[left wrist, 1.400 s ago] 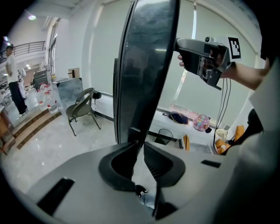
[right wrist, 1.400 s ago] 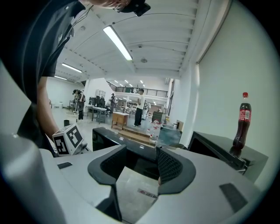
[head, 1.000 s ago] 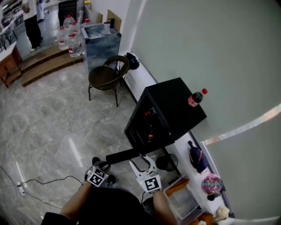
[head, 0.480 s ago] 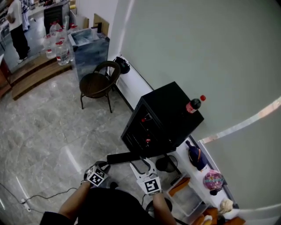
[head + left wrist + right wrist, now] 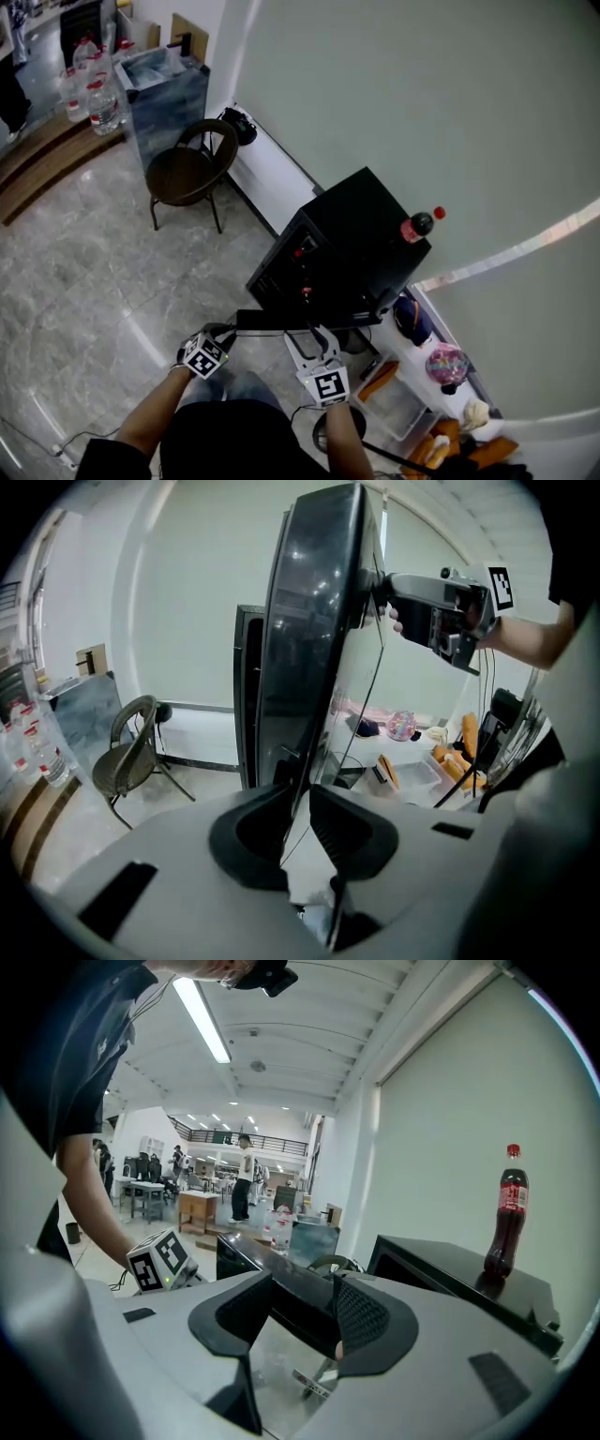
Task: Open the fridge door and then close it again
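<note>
The fridge (image 5: 361,239) is a small black cabinet standing on the floor against the pale wall, upright, with its front uncovered and its inside dark. Its door (image 5: 300,320) stands open, swung well away from the front. From above it shows edge-on as a thin dark bar. From the side, the door (image 5: 314,639) is a tall, glossy, dark panel, upright.

I see a cola bottle (image 5: 417,226) standing upright. A brown chair (image 5: 187,169) sits by the wall (image 5: 394,94), near a grey crate (image 5: 164,84) with water bottles (image 5: 89,94) beside it. A pink ball (image 5: 445,364) lies near a clear tub (image 5: 403,403) and a dark cap (image 5: 410,319).
</note>
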{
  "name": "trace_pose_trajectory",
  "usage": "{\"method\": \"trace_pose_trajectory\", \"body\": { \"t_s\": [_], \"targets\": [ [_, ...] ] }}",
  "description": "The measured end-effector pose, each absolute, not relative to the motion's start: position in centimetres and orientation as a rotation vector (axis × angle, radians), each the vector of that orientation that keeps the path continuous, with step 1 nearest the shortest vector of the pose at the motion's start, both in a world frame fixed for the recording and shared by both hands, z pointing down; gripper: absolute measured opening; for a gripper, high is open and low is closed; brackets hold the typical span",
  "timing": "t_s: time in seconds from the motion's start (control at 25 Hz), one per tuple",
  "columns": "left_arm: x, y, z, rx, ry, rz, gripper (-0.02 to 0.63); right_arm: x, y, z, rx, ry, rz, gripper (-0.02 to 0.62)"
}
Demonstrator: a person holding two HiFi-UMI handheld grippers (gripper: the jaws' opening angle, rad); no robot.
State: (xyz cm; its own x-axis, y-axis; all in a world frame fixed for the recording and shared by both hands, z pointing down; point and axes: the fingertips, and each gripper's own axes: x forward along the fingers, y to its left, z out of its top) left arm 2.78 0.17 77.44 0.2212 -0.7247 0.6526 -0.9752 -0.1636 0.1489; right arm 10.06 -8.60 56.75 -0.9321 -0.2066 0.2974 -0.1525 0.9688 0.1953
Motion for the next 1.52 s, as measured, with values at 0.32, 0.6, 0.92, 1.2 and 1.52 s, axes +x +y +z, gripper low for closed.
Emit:
{"method": "trace_pose_trajectory", "body": {
  "t_s": [0.32, 0.6, 0.92, 1.2, 1.52],
  "targets": [
    [-0.9, -3.9, 77.1, 2.004, -1.515, 0.6, 0.067, 7.6, -11.4, 56.7, 0.409, -2.767, -0.22, 0.199],
    [-3.4, -7.1, 77.9, 2.035, -1.461, 0.638, 0.071, 5.8, -13.7, 56.9, 0.549, -2.743, -0.19, 0.199],
    [-5.5, -10.5, 77.4, 2.07, -1.401, 0.702, 0.074, 4.5, -15.7, 56.8, 0.704, -2.696, -0.169, 0.199],
    [-6.9, -13.8, 77.3, 2.073, -1.368, 0.746, 0.075, 3.6, -18.0, 56.8, 0.846, -2.658, -0.106, 0.195],
    [-8.4, -18.0, 77.1, 2.13, -1.285, 0.741, 0.077, 2.7, -20.7, 56.5, 0.999, -2.58, -0.081, 0.195]
  ]
}}
